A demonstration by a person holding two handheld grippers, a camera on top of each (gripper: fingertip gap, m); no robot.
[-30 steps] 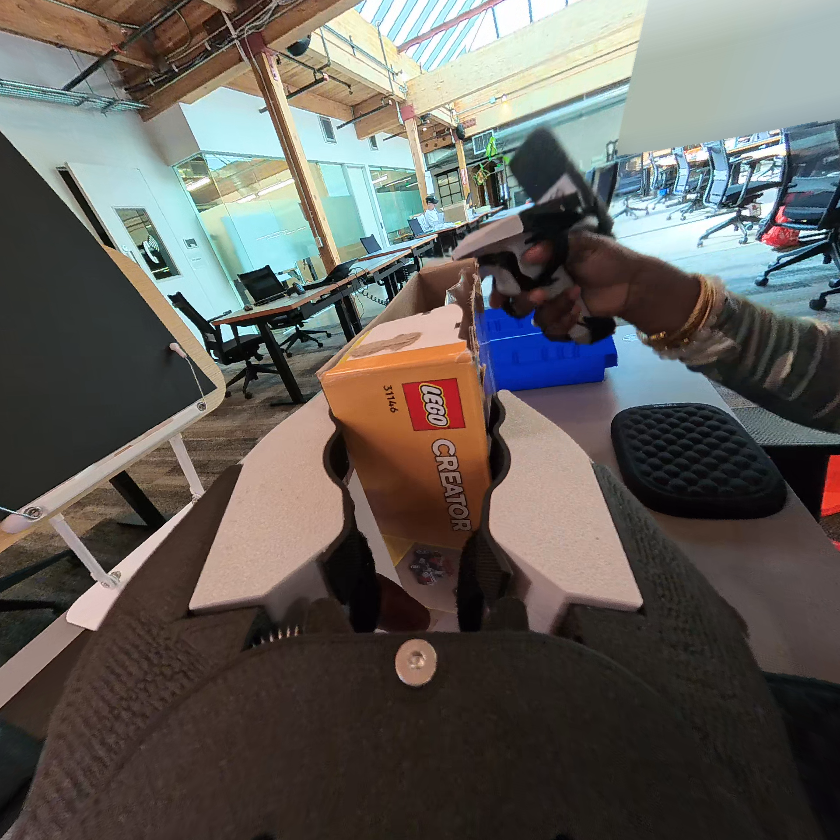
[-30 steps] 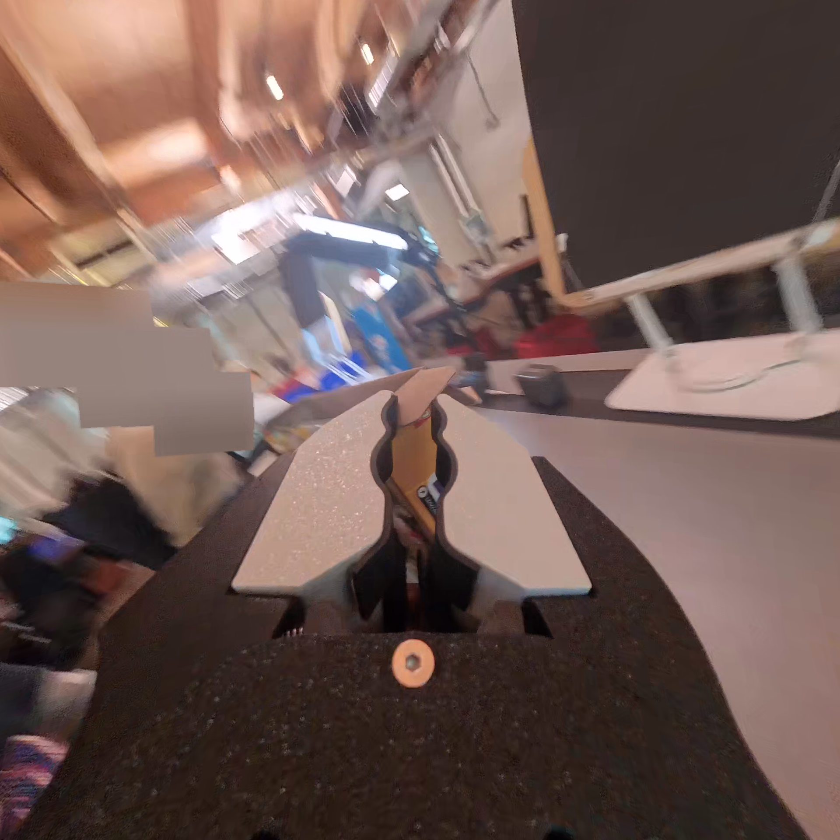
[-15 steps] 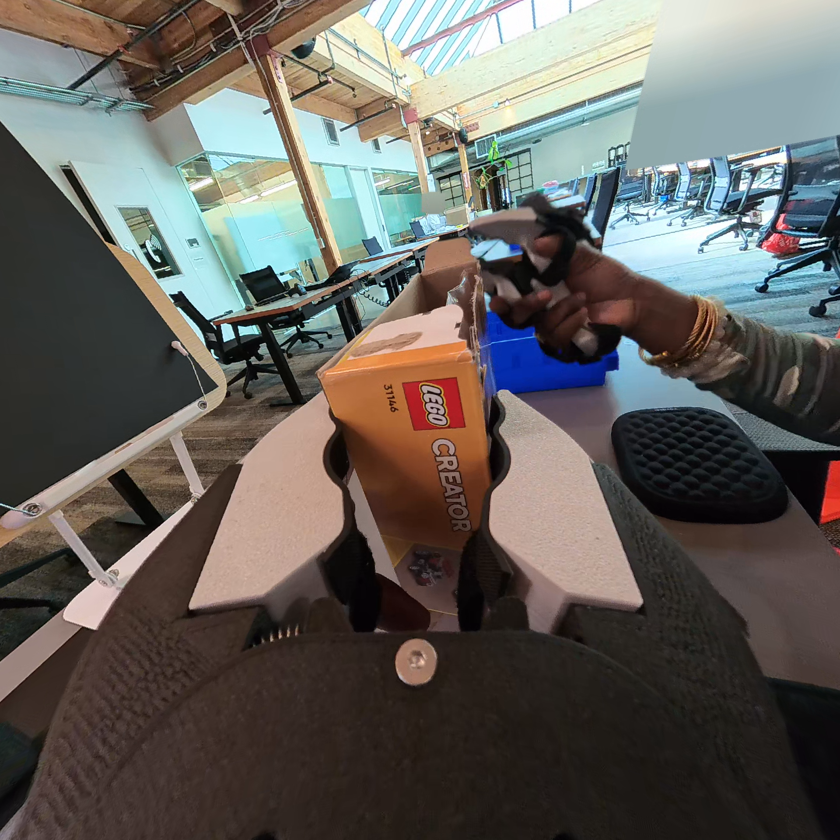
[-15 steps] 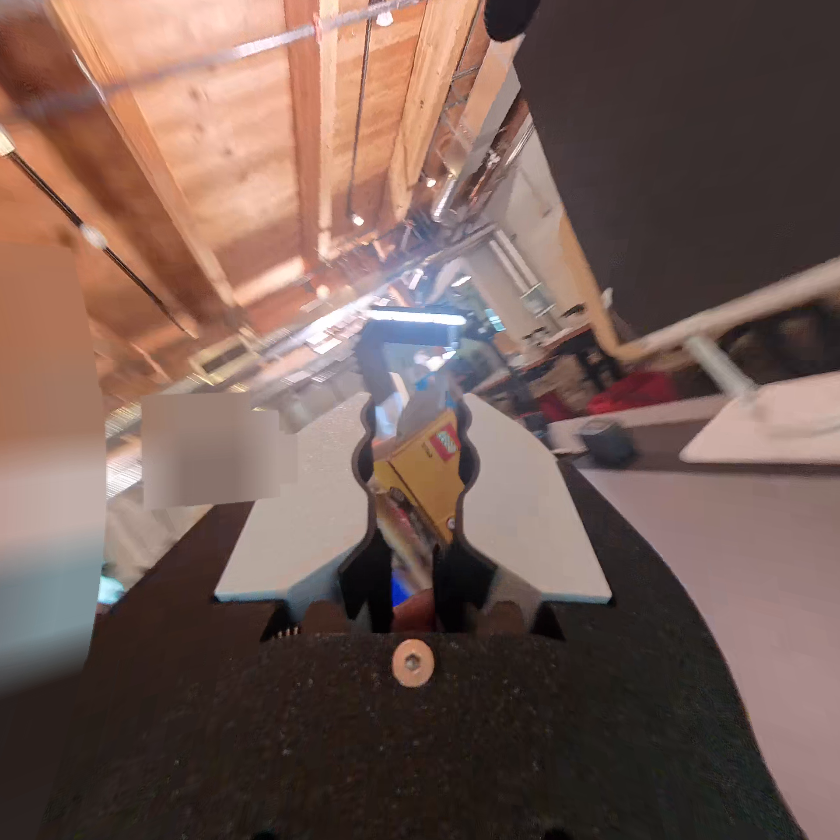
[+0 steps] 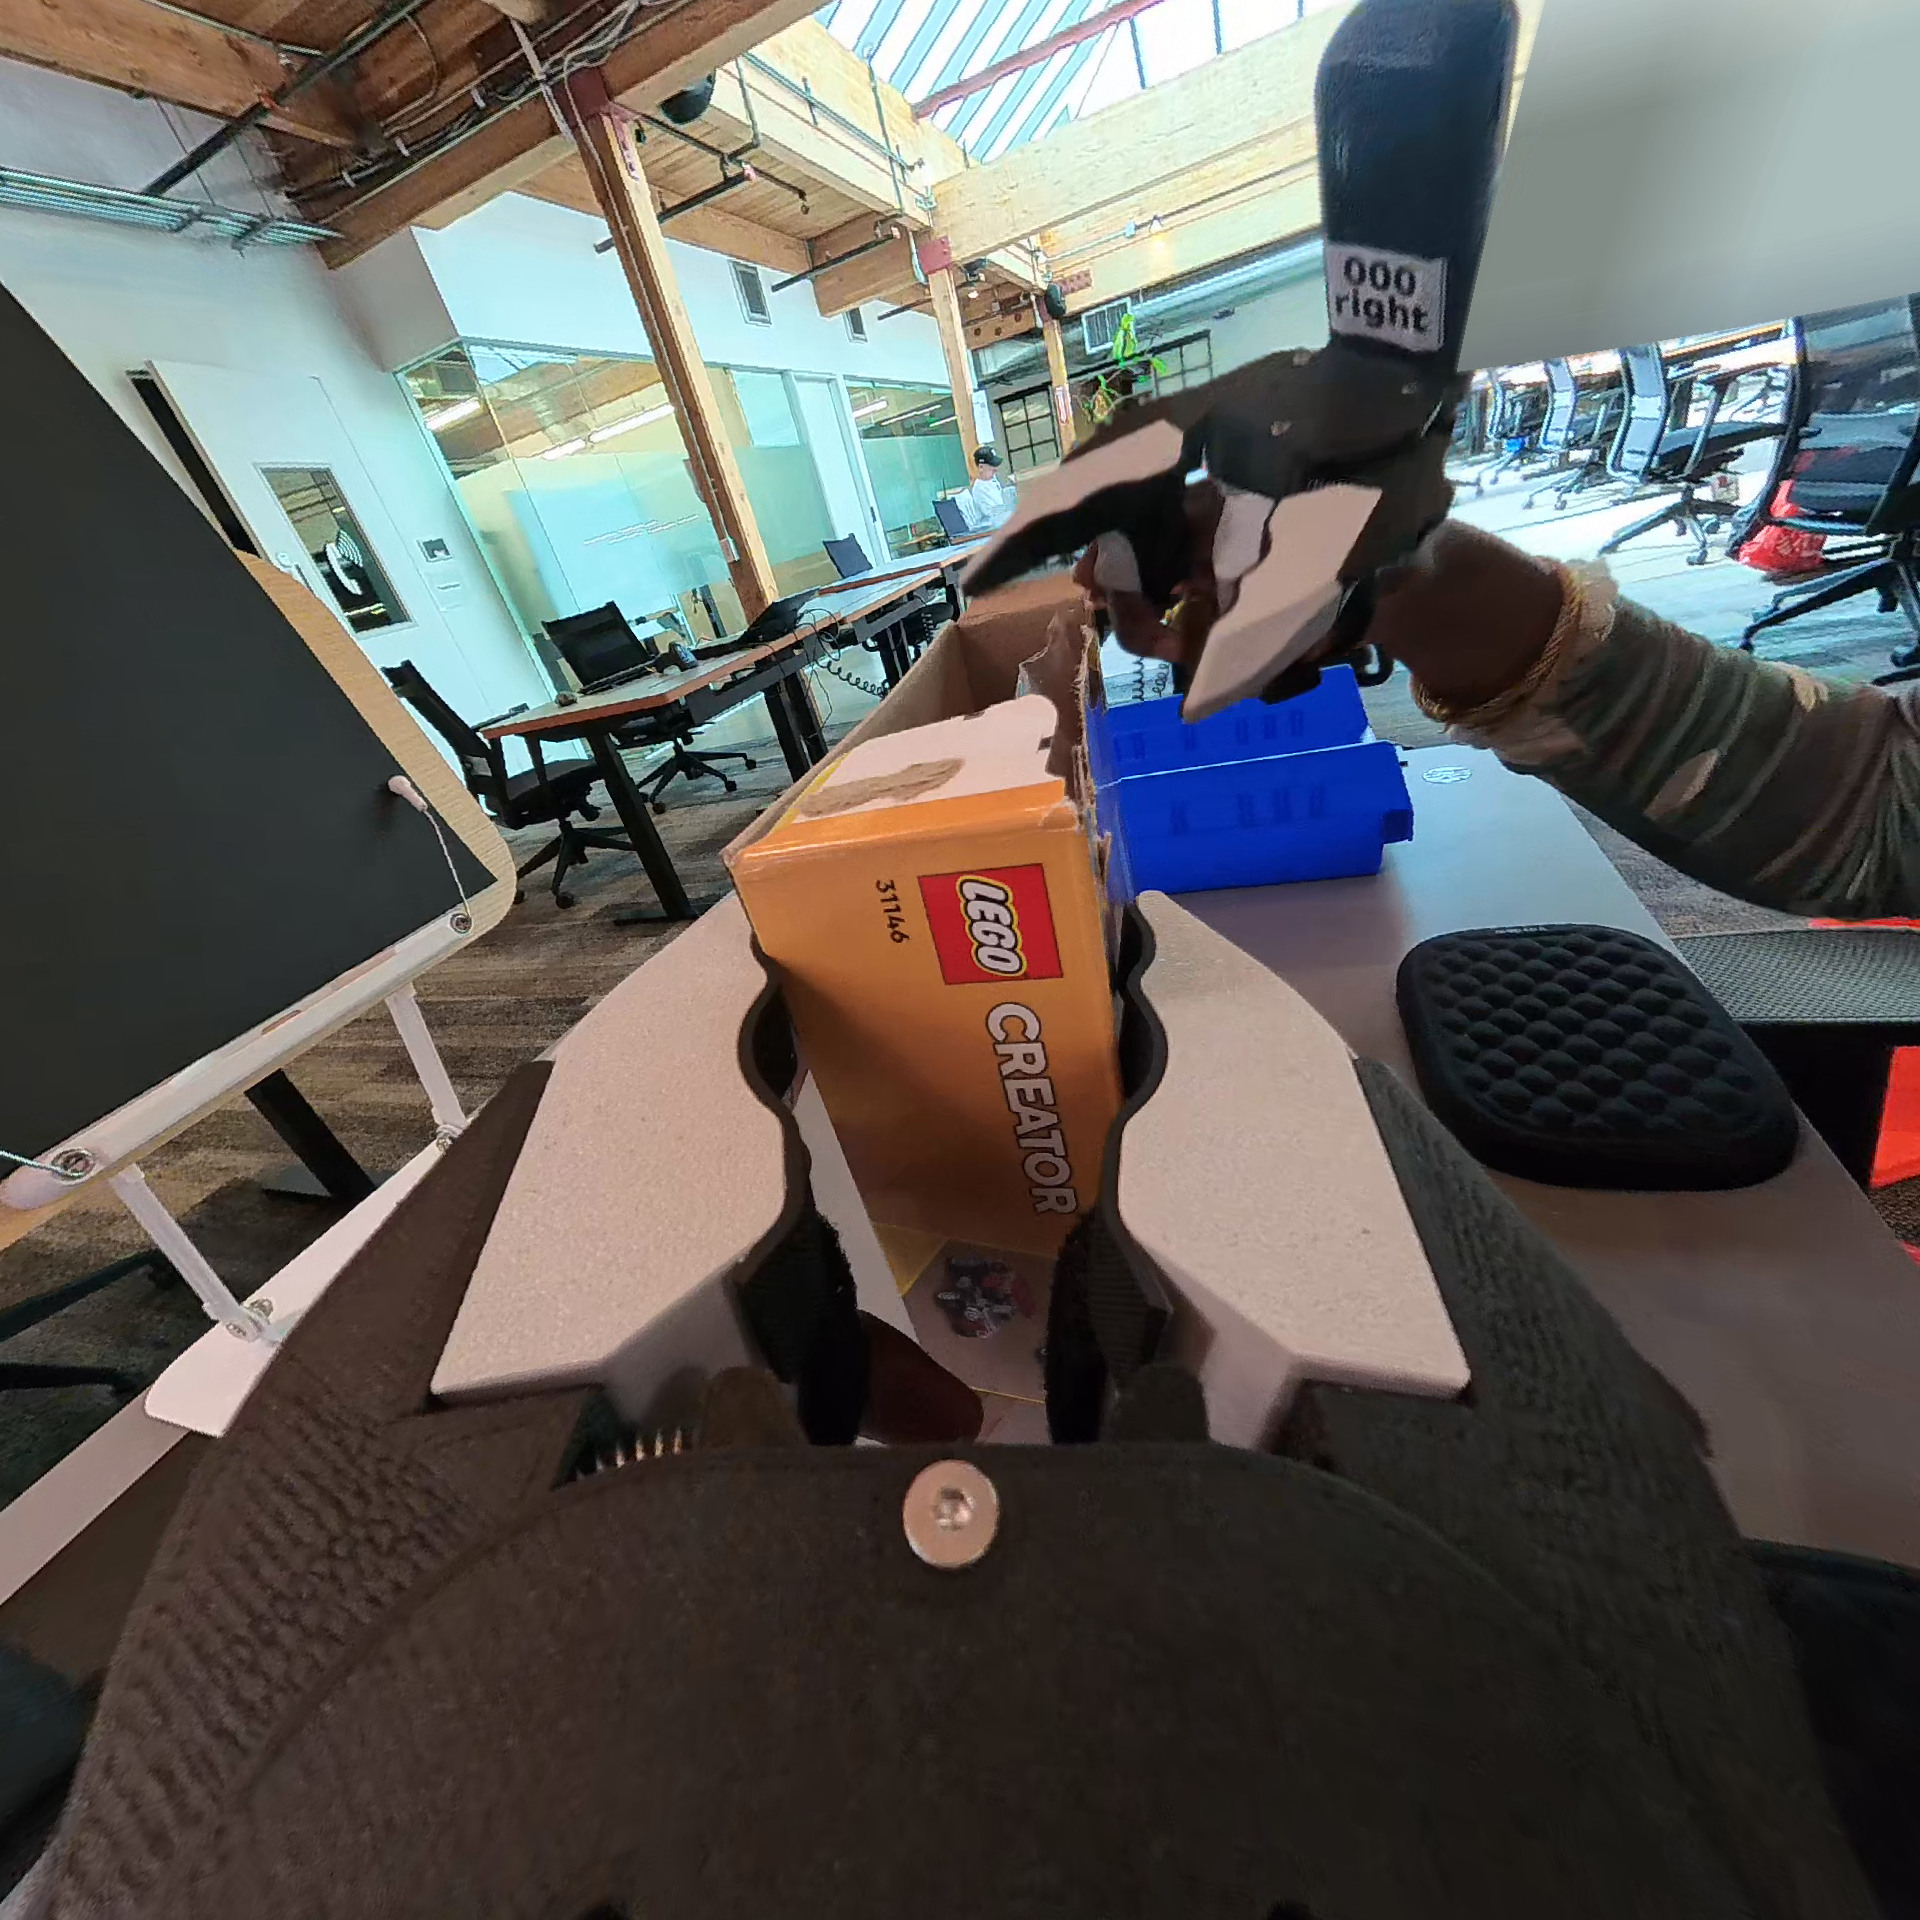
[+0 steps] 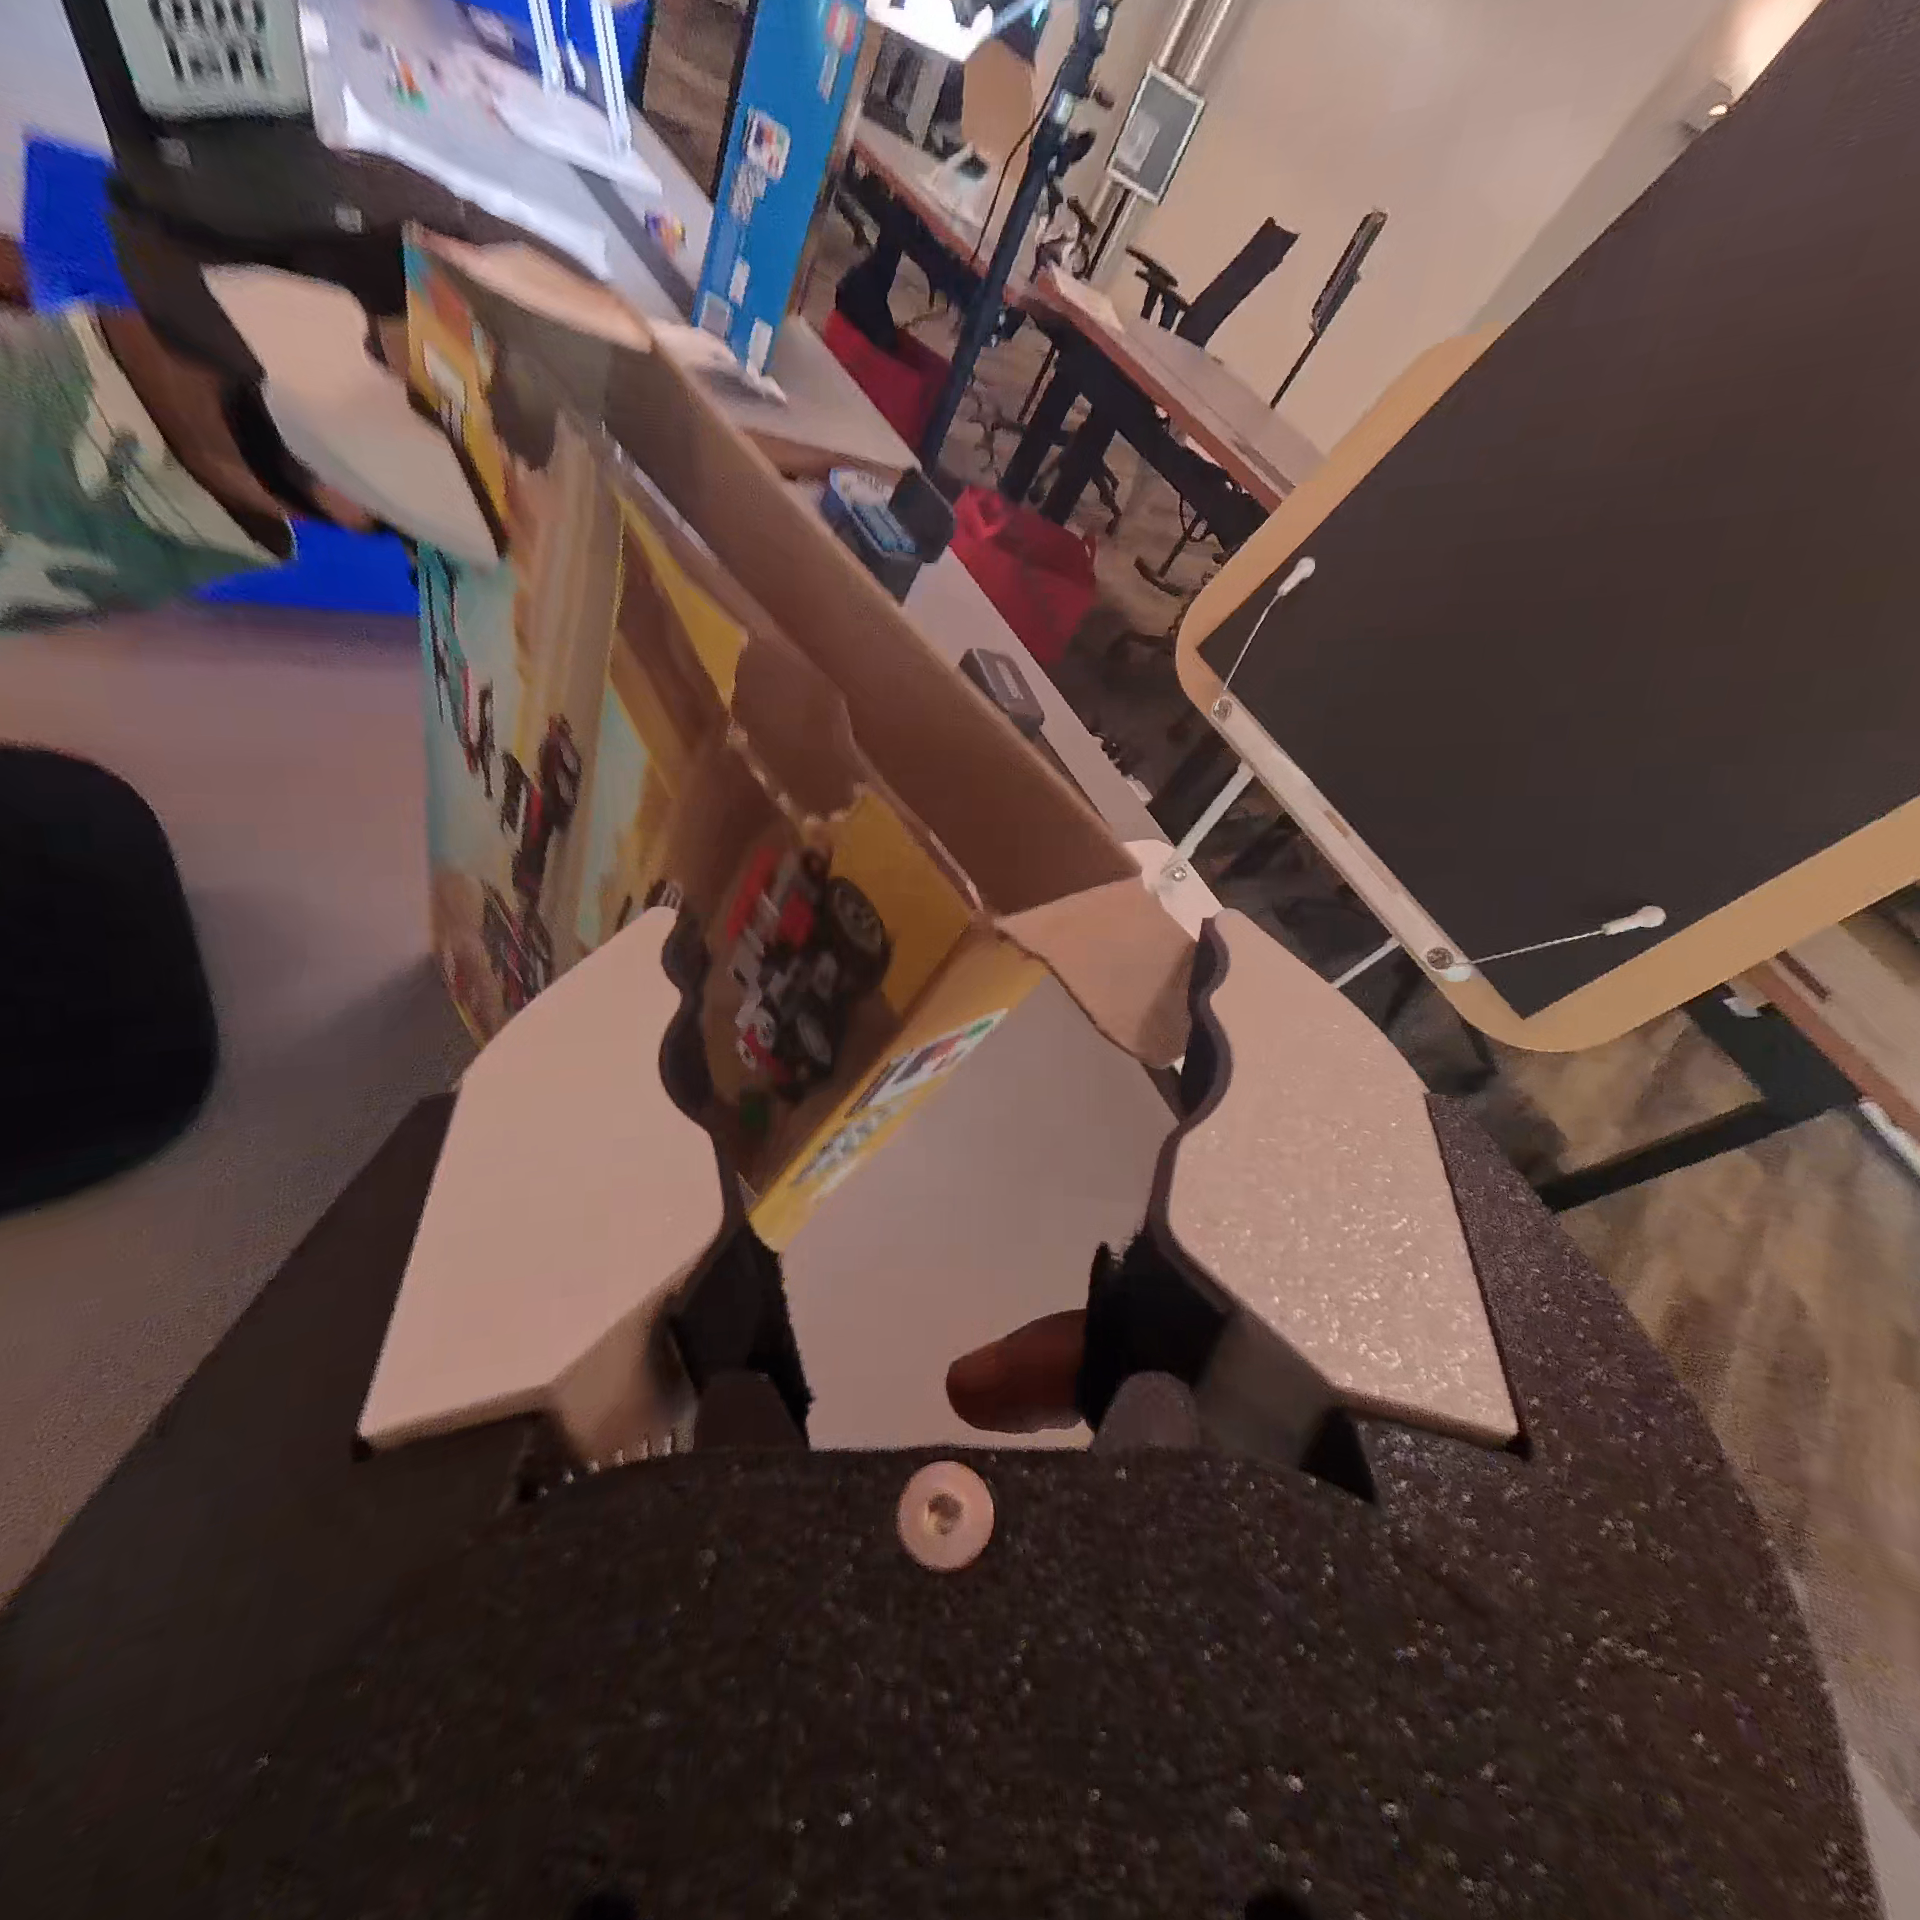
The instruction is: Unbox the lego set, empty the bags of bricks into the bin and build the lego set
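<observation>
- The left gripper (image 5: pixel 943 1049) is clamped on the narrow orange end of the lego box (image 5: pixel 961 997) and holds it standing on the grey table (image 5: pixel 1496 894).
- The right gripper (image 5: pixel 1132 613) is above the far, open end of the box, with its two fingers spread apart and nothing between them.
- In the right wrist view the same right gripper (image 6: pixel 940 1029) looks down into the opened top; the brown cardboard flap (image 6: pixel 862 665) is folded back and its torn edge is visible.
- Inside the opening I see printed colours, perhaps a booklet or the inner print of the box; I cannot tell if bags of bricks are there.
- The blue bin (image 5: pixel 1247 821) stands on the table just behind the box, on the right side. As far as it shows in the picture, no bricks or bags are visible in it.
- A black padded rest (image 5: pixel 1590 1049) lies on the table to the right, well apart from the box.
- My judgement of progress: the box is opened, so the unboxing is begun but not finished. To take out the contents, to empty the bags into the bin, and to build the whole set are all still left.
- The next step is probably to reach into the opening with the free right gripper, or to tip the box.
</observation>
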